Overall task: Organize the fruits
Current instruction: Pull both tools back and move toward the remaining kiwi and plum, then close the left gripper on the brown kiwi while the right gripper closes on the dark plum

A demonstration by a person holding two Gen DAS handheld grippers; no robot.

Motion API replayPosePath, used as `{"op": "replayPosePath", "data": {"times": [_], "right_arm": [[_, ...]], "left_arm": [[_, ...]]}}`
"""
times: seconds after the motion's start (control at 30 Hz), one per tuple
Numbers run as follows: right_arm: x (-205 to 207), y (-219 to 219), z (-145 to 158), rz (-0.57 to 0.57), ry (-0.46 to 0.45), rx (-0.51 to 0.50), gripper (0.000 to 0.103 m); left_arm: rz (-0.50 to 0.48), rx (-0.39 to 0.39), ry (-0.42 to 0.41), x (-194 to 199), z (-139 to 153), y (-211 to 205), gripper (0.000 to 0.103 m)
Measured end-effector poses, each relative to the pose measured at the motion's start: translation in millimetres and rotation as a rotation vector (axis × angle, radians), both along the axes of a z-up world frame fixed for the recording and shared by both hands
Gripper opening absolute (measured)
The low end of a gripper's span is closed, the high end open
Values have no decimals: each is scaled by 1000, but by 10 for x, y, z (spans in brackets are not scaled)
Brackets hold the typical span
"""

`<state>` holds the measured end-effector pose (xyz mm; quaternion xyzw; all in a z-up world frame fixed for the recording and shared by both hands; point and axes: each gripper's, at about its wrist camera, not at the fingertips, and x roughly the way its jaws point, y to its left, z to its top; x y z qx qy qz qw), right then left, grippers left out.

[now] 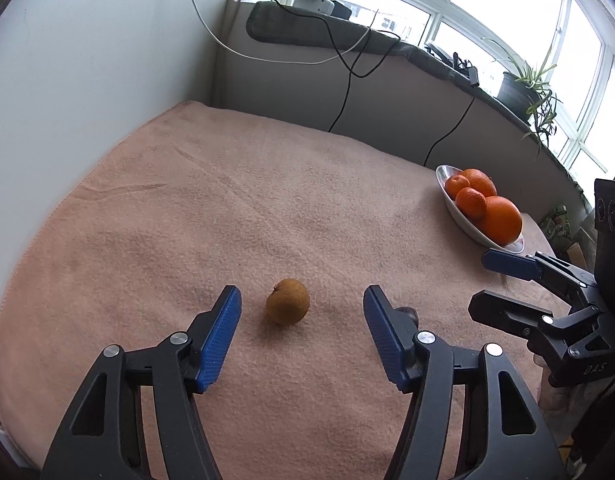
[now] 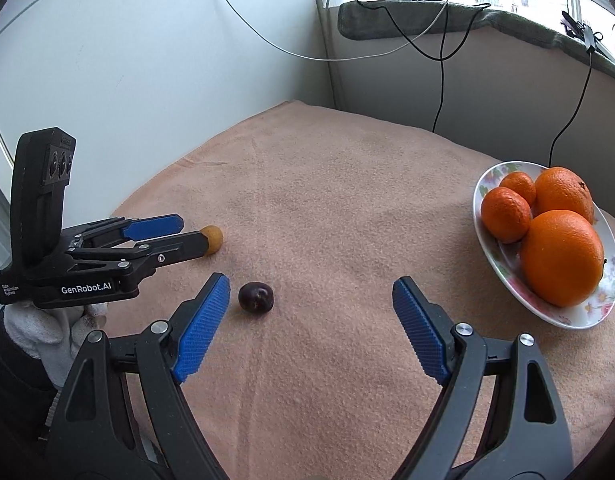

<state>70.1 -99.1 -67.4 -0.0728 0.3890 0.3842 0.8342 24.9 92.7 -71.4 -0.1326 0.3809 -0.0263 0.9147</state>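
I see a big peach blanket (image 1: 235, 208) over the table. A flowered plate (image 2: 487, 184) sits far to the right with four oranges (image 2: 563, 258) on it. My left claw (image 1: 303, 300) is wide and holds nothing — a small brown fruit (image 1: 288, 301) lies between its fingers, not touching. My right claw (image 2: 311, 290) is wide too — a little dark plum (image 2: 256, 297) lies by its left finger.
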Motion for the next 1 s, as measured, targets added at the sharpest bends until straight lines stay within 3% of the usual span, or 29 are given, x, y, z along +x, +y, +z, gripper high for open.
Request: {"op": "replayPosePath", "data": {"times": [0.03,0.17,0.3,0.47,0.6,1.0], "right_arm": [[-4,27,-7,9,2,-5,79],[-20,119,-50,36,8,-24,77],[-27,211,-97,58,20,-33,65],[-54,310,-159,81,33,-43,62],[-56,379,-208,96,43,-56,54],[-1,411,-279,98,62,-57,49]], "left_arm": [[0,-1,3,-4,-11,10,61],[0,-11,14,-8,-61,46,57],[3,-20,22,0,-100,68,54],[2,-27,26,8,-118,83,53],[-1,-24,26,30,-117,74,53],[-6,-25,36,22,-140,85,49]]}}
